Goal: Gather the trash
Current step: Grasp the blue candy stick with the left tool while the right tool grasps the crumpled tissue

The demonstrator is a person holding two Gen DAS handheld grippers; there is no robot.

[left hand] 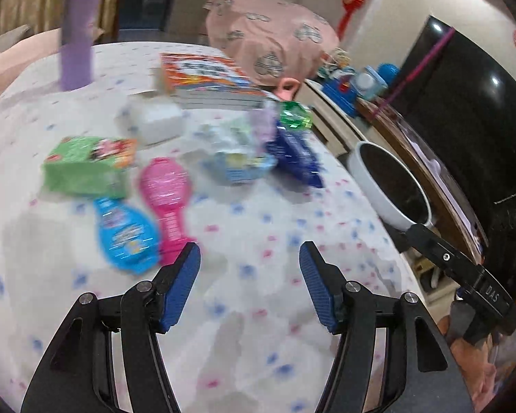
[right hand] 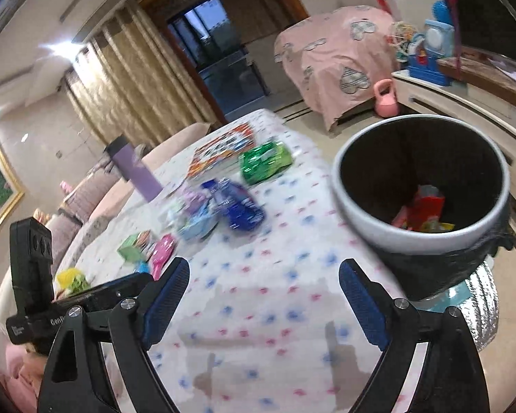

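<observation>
Wrappers and packs lie on a dotted white tablecloth: a green box, a pink pack, a blue pack, a light blue wrapper, a dark blue wrapper and a shiny green wrapper. My left gripper hovers open over bare cloth just right of the pink and blue packs, with nothing between its pads. My right gripper stands wide open and empty over the cloth, left of the white-rimmed bin. Red and yellow trash lies inside the bin.
A purple tumbler, a stack of books and a white box stand on the far side of the table. The bin sits past the table's right edge. A sofa, curtains and a low cabinet with toys ring the table.
</observation>
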